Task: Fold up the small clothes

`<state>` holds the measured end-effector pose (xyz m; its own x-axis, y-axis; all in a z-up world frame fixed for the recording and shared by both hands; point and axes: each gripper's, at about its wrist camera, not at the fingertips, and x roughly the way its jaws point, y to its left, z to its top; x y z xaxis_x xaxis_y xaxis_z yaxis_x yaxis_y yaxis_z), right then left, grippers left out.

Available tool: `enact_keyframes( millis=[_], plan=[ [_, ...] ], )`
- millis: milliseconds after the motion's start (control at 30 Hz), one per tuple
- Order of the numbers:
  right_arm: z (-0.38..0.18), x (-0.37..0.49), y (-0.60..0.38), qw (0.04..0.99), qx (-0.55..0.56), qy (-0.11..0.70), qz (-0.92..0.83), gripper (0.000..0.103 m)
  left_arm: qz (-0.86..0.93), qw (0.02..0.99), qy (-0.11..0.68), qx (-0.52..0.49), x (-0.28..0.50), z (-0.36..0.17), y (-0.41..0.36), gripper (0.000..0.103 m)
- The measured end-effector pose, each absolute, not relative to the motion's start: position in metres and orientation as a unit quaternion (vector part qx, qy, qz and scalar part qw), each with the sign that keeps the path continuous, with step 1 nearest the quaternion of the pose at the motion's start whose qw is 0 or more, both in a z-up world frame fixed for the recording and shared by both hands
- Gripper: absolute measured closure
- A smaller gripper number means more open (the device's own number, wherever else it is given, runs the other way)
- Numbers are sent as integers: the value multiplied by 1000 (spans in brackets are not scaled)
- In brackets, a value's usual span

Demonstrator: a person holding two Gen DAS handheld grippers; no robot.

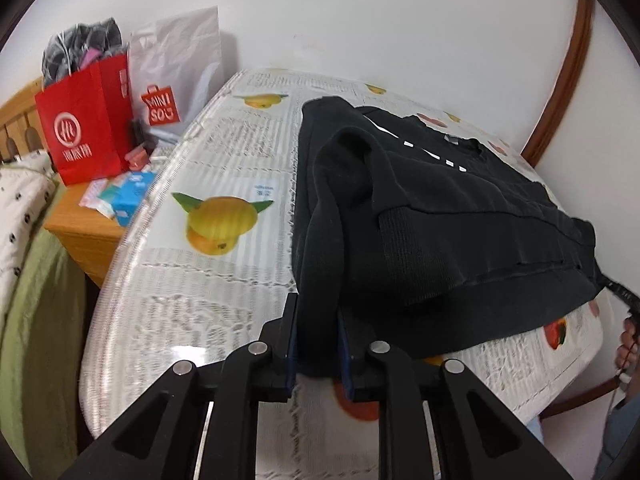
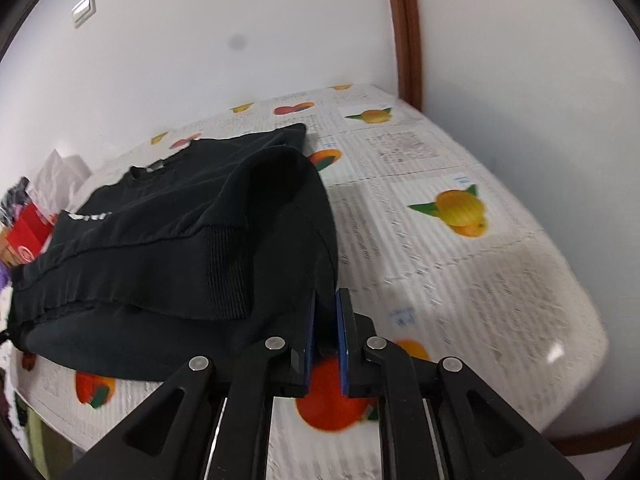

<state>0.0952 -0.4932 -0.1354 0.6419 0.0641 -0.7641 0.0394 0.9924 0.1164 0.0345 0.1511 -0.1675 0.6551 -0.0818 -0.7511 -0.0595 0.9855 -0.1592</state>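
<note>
So both grippers are clamped onto the bottom corners of the black sweatshirt (image 1: pixel 420 208). The left gripper (image 1: pixel 318 312) has its blue pads squeezed narrow on a bunch of fabric at the near left corner, and the right gripper (image 2: pixel 326 308) is doing the same at the near right corner, fingers pinched close with cloth between them.

The sweatshirt itself sits on the table (image 1: pixel 224 312) with the fruit-print cover, hem end toward the person, collar and white lettering at the far end. Both sleeves look already folded in over the body, ribbed cuffs lying on top. The near edge seems lifted a bit off the cover, the rest is lying down.

Handling-wise I'd guess it's thick soft knit, kinda heavy for its size, floppy, not slippery. It'll sag in the middle if only the corners carry it, so grabbing right at the hem band where it's doubled and sturdy makes sense, and keeping both corners level so the sleeves don't slide off.

Farther back on the left there's a red paper bag (image 1: pixel 86 128) and a white shopping bag (image 1: pixel 176 68) on a wooden nightstand (image 1: pixel 80 232), then white wall.
</note>
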Motion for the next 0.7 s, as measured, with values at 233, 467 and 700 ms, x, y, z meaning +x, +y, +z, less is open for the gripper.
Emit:
enact_keyframes(
  millis=[233,467,700],
  plan=[
    [-101,71,-481,920,51,388,32,64,-19,931,354,-88,11,-134,151,54],
    [-106,86,-449,918,60,387,65,62,-70,928,356,-86,28,-133,125,48],
    [-131,121,-426,905,83,413,54,61,-72,911,394,-99,52,-159,114,50]
  ],
)
